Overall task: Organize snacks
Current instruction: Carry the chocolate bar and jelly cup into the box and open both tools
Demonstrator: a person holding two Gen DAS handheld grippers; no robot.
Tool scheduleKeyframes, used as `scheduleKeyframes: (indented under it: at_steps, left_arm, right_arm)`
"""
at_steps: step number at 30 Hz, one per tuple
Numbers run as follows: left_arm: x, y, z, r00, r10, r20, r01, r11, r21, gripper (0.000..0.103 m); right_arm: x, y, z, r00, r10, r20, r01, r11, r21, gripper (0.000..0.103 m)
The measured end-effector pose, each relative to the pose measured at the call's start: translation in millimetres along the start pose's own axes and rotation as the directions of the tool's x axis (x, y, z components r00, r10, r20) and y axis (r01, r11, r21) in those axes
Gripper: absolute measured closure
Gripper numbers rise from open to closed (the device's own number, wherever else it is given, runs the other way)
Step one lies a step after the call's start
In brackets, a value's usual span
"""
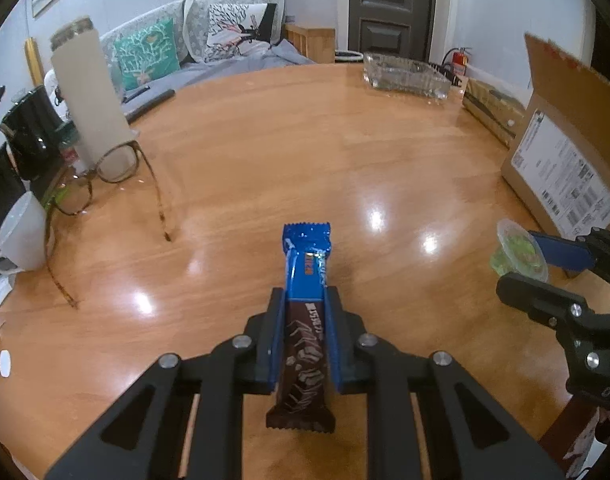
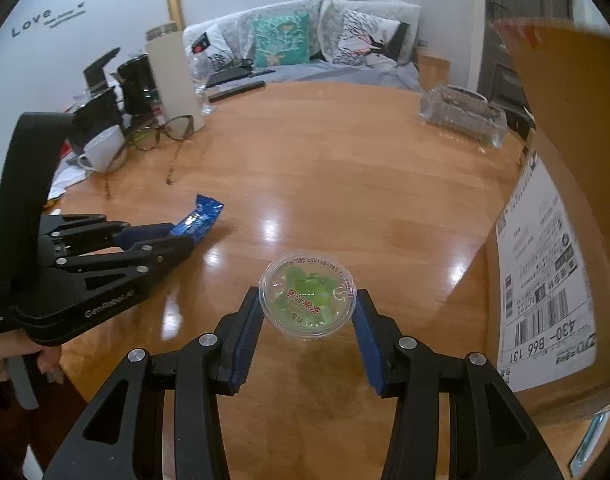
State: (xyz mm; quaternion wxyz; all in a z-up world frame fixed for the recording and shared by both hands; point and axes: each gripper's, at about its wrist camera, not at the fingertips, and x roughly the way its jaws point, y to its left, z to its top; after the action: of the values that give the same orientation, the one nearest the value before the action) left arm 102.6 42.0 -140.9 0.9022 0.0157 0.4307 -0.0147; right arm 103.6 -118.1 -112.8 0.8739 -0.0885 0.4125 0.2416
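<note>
My left gripper (image 1: 305,292) is shut on a snack bar (image 1: 307,248) in a blue and brown wrapper, and the blue end sticks out past the fingertips. From the right wrist view the same bar (image 2: 201,216) pokes out of the left gripper (image 2: 181,236) at the left, low over the wooden table (image 2: 345,184). My right gripper (image 2: 308,294) is shut on a clear jelly cup (image 2: 305,312) with green filling, its pads pressing on the rim from both sides. In the left wrist view that cup (image 1: 513,240) and the right gripper (image 1: 517,261) sit at the far right, just in front of a cardboard box (image 1: 565,168).
The open cardboard box (image 2: 545,260) with a shipping label stands at the table's right edge. A glass tray (image 1: 405,76) sits at the back right. On the left are eyeglasses (image 1: 113,164), a white mug (image 1: 21,236), a tall white canister (image 1: 89,92) and dark clutter.
</note>
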Motion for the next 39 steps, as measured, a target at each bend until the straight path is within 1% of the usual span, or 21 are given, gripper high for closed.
scheduleKeyframes:
  at_steps: [3,6,7,9,11,12,16,20,22,23,25,28,30,33,35,39]
  left_arm:
    - [-21.7,3.9,4.3,0.999,0.0,0.043,0.001,1.0,-0.006,0.087]
    - [-48.5,7.0,14.3,0.995,-0.005,0.097,0.006,1.0,-0.005,0.087]
    - [-57.4,7.5,18.5,0.993,-0.009,0.115,0.009,1.0,-0.005,0.087]
    - [-79.5,6.3,29.5,0.987,-0.019,0.158,0.019,1.0,0.005,0.087]
    - [-99.9,3.6,39.2,0.98,-0.028,0.199,0.024,0.999,0.022,0.087]
    - [-112.0,0.9,45.4,0.974,-0.037,0.223,0.03,0.999,0.035,0.087]
    - [-148.3,-11.4,67.8,0.956,-0.079,0.282,0.058,0.995,0.082,0.087]
    - [-177.0,-38.7,94.2,0.935,-0.143,0.323,0.096,0.983,0.158,0.087]
    - [-187.9,-53.2,102.6,0.926,-0.178,0.332,0.119,0.974,0.192,0.087]
    - [-193.7,-65.0,109.9,0.919,-0.208,0.335,0.14,0.966,0.216,0.087]
    - [-199.6,-83.1,120.4,0.909,-0.254,0.331,0.175,0.952,0.251,0.087]
    - [-202.7,-117.8,133.5,0.894,-0.33,0.304,0.239,0.924,0.3,0.087]
    - [-200.9,-142.9,140.8,0.885,-0.369,0.283,0.269,0.903,0.335,0.087]
    - [-189.8,-182.8,149.6,0.872,-0.438,0.221,0.338,0.863,0.377,0.087]
    - [-179.4,-208.0,153.6,0.872,-0.456,0.181,0.357,0.843,0.402,0.087]
    - [-150.4,-247.5,153.3,0.884,-0.461,0.078,0.387,0.816,0.429,0.087]
  right_arm:
    - [-11.9,8.8,6.2,0.999,0.033,0.023,-0.032,0.999,-0.03,0.062]
    - [-29.1,22.7,15.7,0.998,0.028,0.061,-0.024,0.997,-0.079,0.062]
    - [-35.4,25.3,18.6,0.997,0.039,0.072,-0.033,0.996,-0.087,0.062]
    - [-53.5,30.5,28.1,0.991,0.085,0.101,-0.076,0.992,-0.096,0.062]
    - [-70.6,34.6,36.7,0.986,0.1,0.131,-0.085,0.99,-0.114,0.062]
    - [-84.3,37.0,43.7,0.982,0.099,0.16,-0.078,0.988,-0.133,0.062]
    - [-121.9,34.4,59.9,0.969,0.096,0.226,-0.06,0.985,-0.161,0.062]
    - [-159.5,17.1,71.1,0.956,0.077,0.284,-0.032,0.987,-0.159,0.062]
    - [-176.2,3.8,70.0,0.951,0.051,0.304,-0.004,0.989,-0.151,0.062]
    - [-184.7,-6.2,68.9,0.949,0.028,0.314,0.016,0.99,-0.138,0.062]
    - [-196.9,-23.3,64.1,0.946,-0.004,0.324,0.042,0.993,-0.111,0.062]
    - [-209.8,-51.5,57.5,0.943,-0.052,0.33,0.075,0.996,-0.057,0.062]
    - [-216.6,-78.1,47.5,0.941,-0.098,0.324,0.106,0.994,-0.006,0.062]
    - [-219.0,-111.3,36.5,0.943,-0.142,0.302,0.129,0.99,0.061,0.062]
    - [-219.1,-132.3,25.7,0.945,-0.169,0.28,0.145,0.984,0.103,0.062]
    - [-205.9,-164.7,6.6,0.96,-0.179,0.213,0.15,0.978,0.147,0.062]
